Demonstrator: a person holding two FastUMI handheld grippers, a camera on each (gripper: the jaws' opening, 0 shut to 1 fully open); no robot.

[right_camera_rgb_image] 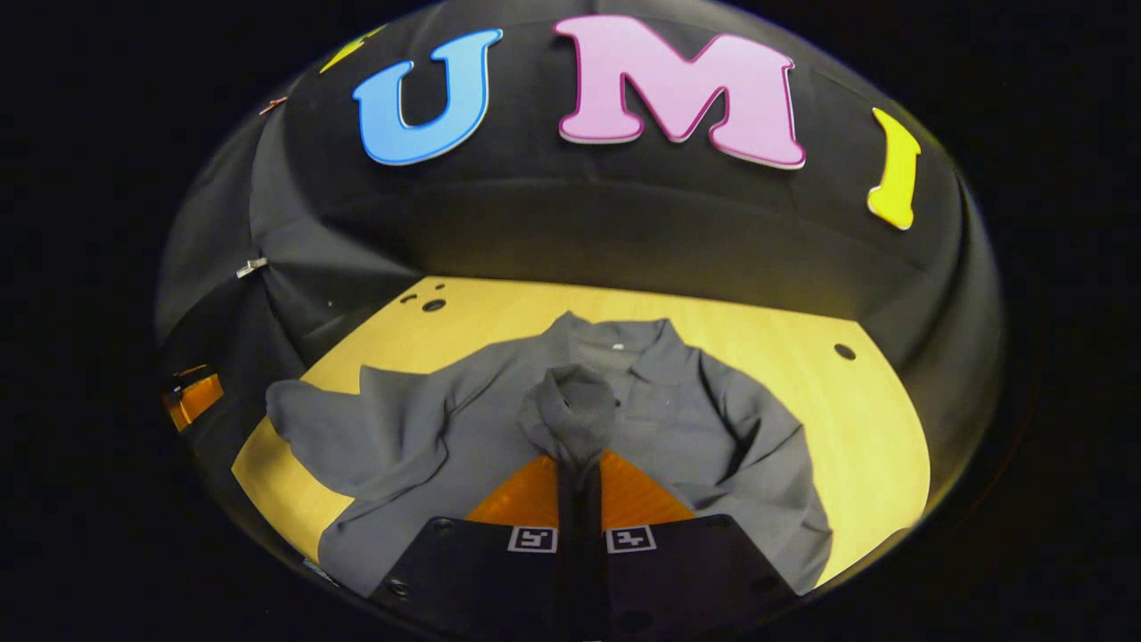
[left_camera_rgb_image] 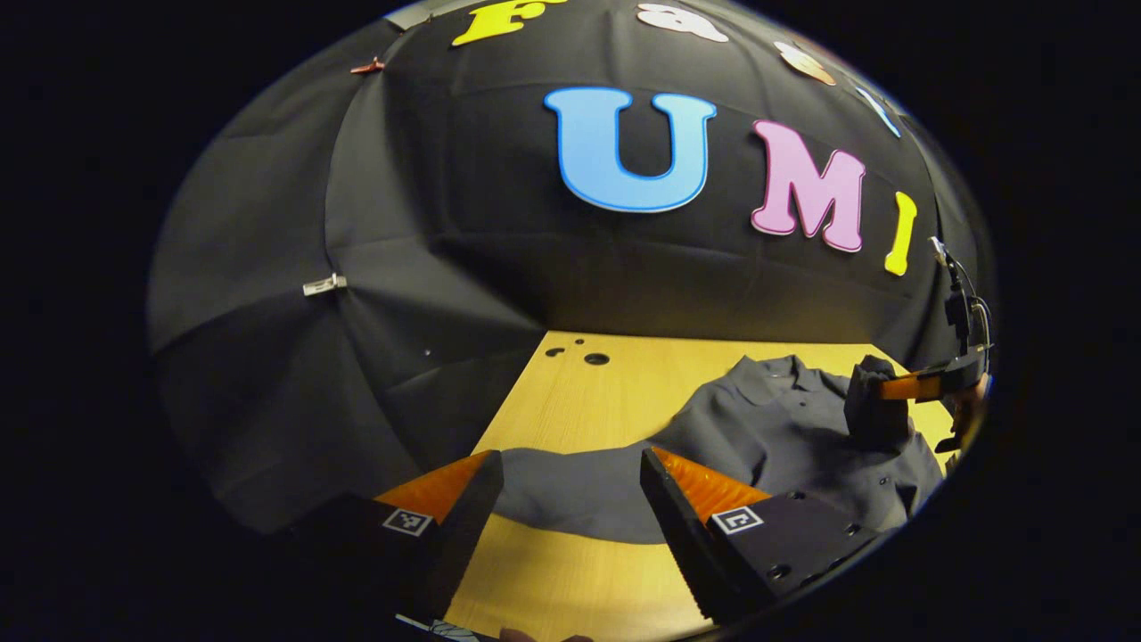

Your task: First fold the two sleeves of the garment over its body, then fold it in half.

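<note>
Your right hand-held gripper [right_camera_rgb_image: 579, 464] pinches one sleeve [right_camera_rgb_image: 570, 410] over the shirt [right_camera_rgb_image: 713, 419]; the left hand-held gripper [left_camera_rgb_image: 570, 499] gapes empty above the other sleeve [left_camera_rgb_image: 570, 490], flat on the tabletop [left_camera_rgb_image: 579, 392]; halving remains.

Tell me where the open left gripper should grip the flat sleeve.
Grip the outstretched sleeve at its free cuff end, coming in low from the table's near edge. It lies flat between the left gripper's open fingers, so one finger must slide underneath.

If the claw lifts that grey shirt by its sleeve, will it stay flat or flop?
Probably flop: the sleeve pinched in the right claw already bunches up. The shirt looks thin and wrinkled, so likely light. It may drag across the table.
</note>
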